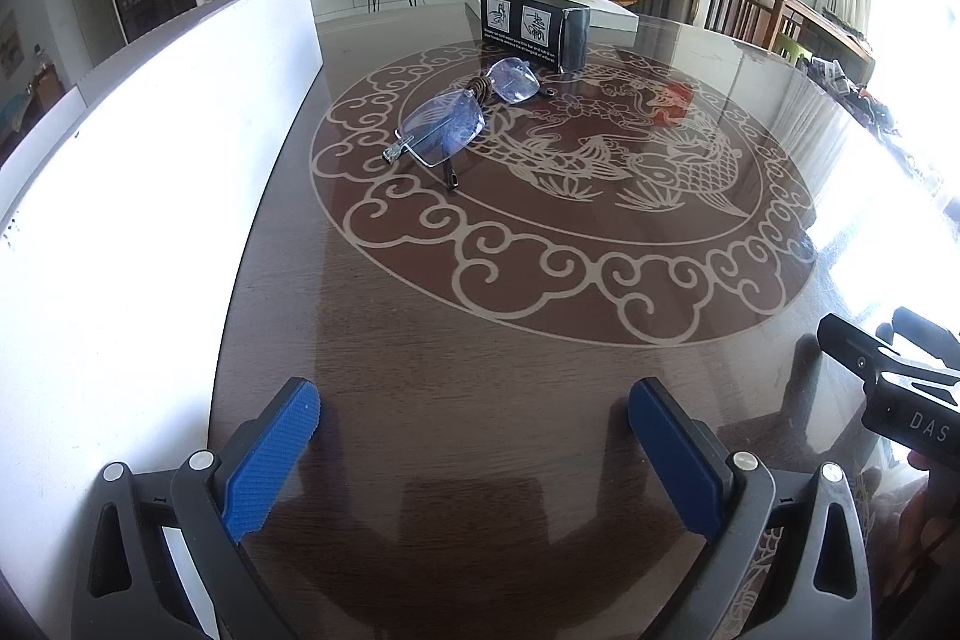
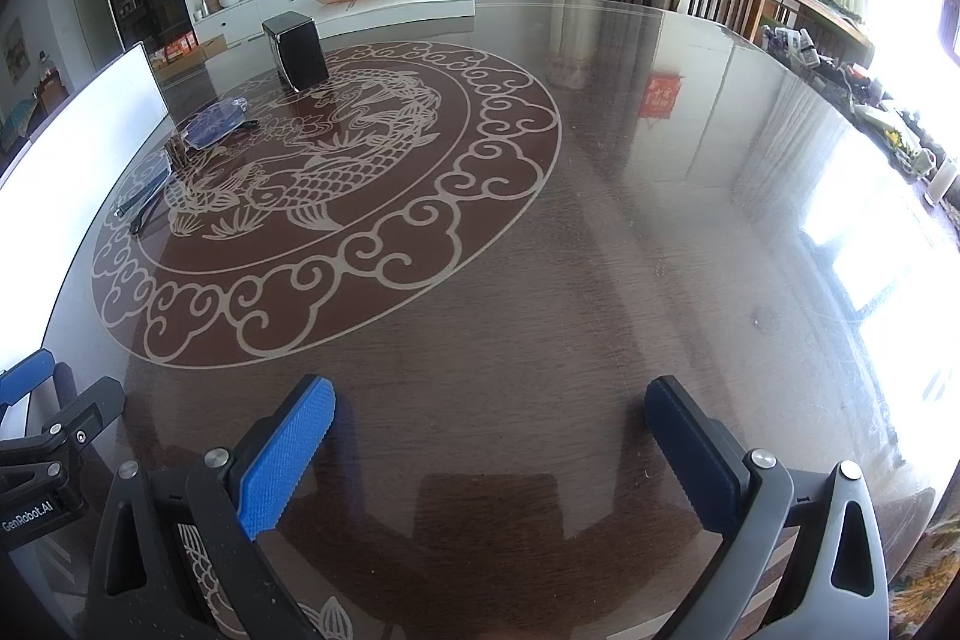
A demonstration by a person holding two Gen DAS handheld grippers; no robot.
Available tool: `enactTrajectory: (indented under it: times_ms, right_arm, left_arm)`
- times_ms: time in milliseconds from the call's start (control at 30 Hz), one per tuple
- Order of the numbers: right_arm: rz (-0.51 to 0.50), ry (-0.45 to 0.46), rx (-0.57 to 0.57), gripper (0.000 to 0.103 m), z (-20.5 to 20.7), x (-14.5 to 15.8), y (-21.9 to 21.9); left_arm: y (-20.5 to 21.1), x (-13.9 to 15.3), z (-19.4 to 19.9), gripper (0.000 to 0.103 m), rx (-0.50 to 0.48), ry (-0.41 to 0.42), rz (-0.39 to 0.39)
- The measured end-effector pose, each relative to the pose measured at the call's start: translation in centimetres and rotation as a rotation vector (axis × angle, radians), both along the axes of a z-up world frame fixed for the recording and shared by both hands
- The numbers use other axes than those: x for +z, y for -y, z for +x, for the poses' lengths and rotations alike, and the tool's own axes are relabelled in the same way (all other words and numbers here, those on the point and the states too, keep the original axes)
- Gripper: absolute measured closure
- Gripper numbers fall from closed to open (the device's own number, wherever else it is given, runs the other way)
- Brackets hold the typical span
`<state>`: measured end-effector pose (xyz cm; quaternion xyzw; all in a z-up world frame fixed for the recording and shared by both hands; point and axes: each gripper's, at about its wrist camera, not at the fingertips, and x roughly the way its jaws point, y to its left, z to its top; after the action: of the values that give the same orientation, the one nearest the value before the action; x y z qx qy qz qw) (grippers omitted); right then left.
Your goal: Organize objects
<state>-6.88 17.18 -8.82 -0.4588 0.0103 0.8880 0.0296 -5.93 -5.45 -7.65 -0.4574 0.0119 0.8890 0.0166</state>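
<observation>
Glossy dining table (image 1: 480, 340) held folded glasses (image 1: 462, 118), black box (image 1: 534, 28); left gripper (image 1: 474, 430), right gripper (image 2: 489, 430) spread wide, empty, likely awaiting first pick.

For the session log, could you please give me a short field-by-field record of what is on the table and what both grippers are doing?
surface: dark glossy table with a pale fish-and-cloud medallion
glasses: rimless glasses lying on the medallion, temples folded
box: black box beyond the glasses, apart from them
board: white board along the table's left side
left gripper: left gripper open, empty, short of the glasses
right gripper: right gripper open, empty, above bare table
task state: nothing grasped yet
</observation>
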Motion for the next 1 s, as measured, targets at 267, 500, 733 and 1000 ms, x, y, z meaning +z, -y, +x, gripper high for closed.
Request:
enactTrajectory:
  times_ms: [267,500,733,1000]
  right_arm:
    - [0.000,0.000,-0.001,0.000,0.00,-0.01,0.00]
    - [0.000,0.000,0.000,0.000,0.00,0.00,0.00]
    - [0.000,0.000,0.000,0.000,-0.01,-0.01,-0.02]
    - [0.000,0.000,0.000,0.000,-0.01,-0.01,-0.03]
  left_arm:
    - [0.01,0.01,-0.01,0.000,0.000,0.000,0.000]
    - [0.01,0.00,-0.02,0.000,0.000,0.000,0.000]
    - [0.01,-0.01,-0.04,0.000,0.001,0.000,0.000]
    - [-0.08,0.02,-0.25,0.000,0.023,0.001,0.003]
